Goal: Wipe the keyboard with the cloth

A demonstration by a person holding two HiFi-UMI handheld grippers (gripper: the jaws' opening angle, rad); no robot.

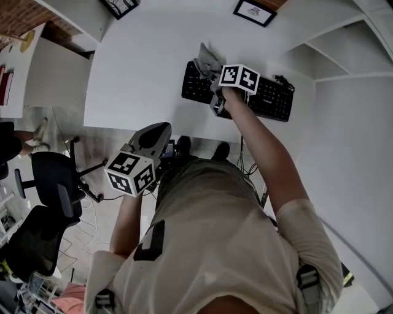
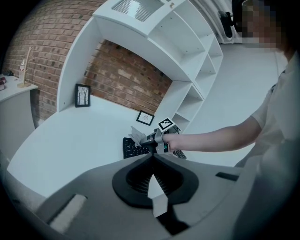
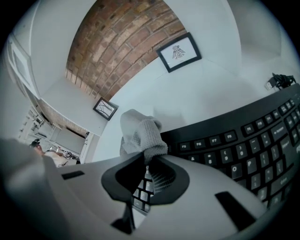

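The right gripper [image 1: 210, 70] has its jaws clamped on the grey cloth [image 3: 140, 133]. The cloth is bunched over the left end of the black keyboard [image 1: 270, 101] on the white desk [image 1: 135, 67]. The left gripper [image 1: 156, 136] is off the desk edge, near the person's body, jaws together with nothing between them

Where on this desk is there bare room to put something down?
Free: the wide desk left of the keyboard, up to the back-left picture frame. Crowded: the keyboard's left end, where the right gripper clamps the cloth.
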